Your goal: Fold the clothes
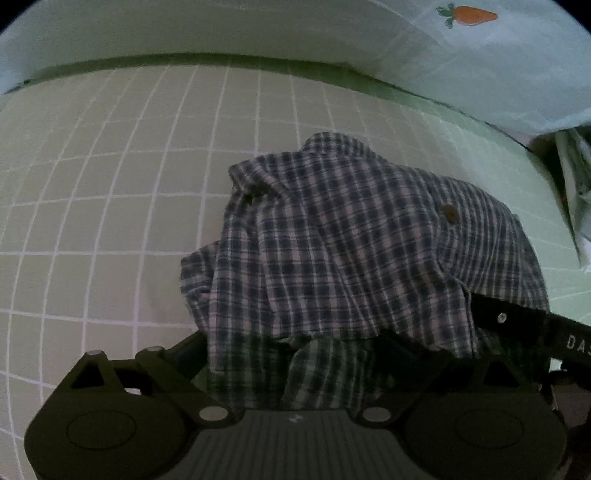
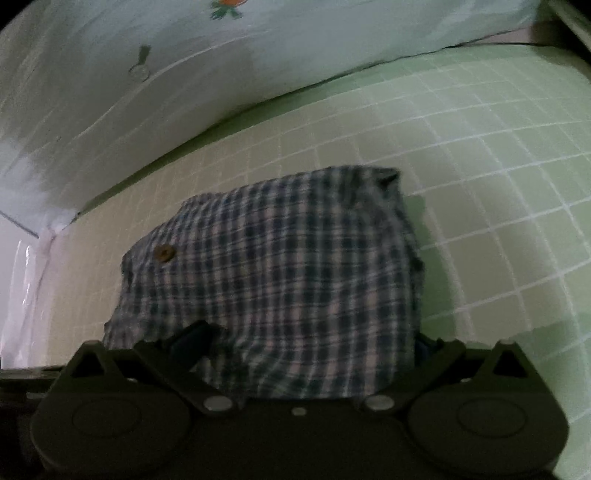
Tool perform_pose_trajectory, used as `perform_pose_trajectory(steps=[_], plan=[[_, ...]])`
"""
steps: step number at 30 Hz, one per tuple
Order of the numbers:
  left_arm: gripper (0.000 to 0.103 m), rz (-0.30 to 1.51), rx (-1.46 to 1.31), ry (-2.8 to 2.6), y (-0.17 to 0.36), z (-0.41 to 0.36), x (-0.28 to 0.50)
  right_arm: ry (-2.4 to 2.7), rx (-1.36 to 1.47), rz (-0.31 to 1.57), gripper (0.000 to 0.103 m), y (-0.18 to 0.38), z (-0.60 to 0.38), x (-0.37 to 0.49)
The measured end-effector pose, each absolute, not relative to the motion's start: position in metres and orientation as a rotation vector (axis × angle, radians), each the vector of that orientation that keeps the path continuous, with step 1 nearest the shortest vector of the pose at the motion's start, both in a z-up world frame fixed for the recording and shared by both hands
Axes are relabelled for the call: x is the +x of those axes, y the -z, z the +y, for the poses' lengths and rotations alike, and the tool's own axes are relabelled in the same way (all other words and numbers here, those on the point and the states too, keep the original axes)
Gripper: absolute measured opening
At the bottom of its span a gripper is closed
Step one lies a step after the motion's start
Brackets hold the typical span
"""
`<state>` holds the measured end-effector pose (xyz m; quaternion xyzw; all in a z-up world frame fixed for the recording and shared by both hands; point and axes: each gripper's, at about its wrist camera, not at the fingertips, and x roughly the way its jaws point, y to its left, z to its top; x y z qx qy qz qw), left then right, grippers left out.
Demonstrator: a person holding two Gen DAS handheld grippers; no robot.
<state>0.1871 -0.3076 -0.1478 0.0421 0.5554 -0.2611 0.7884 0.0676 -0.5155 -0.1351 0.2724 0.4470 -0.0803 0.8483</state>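
A blue and white plaid shirt [image 1: 343,243] with a brown button lies bunched on a green grid-patterned bed sheet [image 1: 110,184]. It drapes over my left gripper [image 1: 295,354] and hides the fingers. The black body of the right gripper enters the left wrist view at the right, under the shirt's edge. In the right wrist view the same plaid shirt [image 2: 288,266] lies over my right gripper [image 2: 306,350]. Cloth covers its fingertips, so the jaws' state is hidden.
A pale pillow with a carrot print [image 1: 469,16] lies along the far edge of the bed and shows in the right wrist view too [image 2: 184,74]. A white crumpled item [image 1: 576,192] sits at the far right. Green sheet [image 2: 498,184] stretches to the right.
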Motion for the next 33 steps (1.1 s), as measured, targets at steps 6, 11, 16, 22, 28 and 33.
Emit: perform_pose_trajectory(steps=[6,11,16,22,28,33], plan=[[0.031,1.196,0.037,0.679,0.146,-0.309,0.179,0.130,0.663,0.917,0.068,0.135,-0.503,0.061],[0.017,1.175,0.082,0.767,0.134,-0.322,0.161,0.072,0.730,0.899,0.034,0.129,-0.494,0.047],[0.017,1.154,0.089,0.872,0.123,-0.340,0.142,0.120,0.705,0.846,0.029,0.111,-0.491,0.012],[0.017,1.121,0.135,1.049,0.101,-0.384,0.102,0.255,0.730,0.767,0.028,0.086,-0.517,-0.047],[0.017,1.053,0.216,1.229,0.074,-0.446,0.055,0.423,0.759,0.657,0.028,0.062,-0.552,-0.112],[0.017,0.988,0.250,1.298,0.050,-0.504,0.025,0.503,0.769,0.569,0.028,0.043,-0.594,-0.155]])
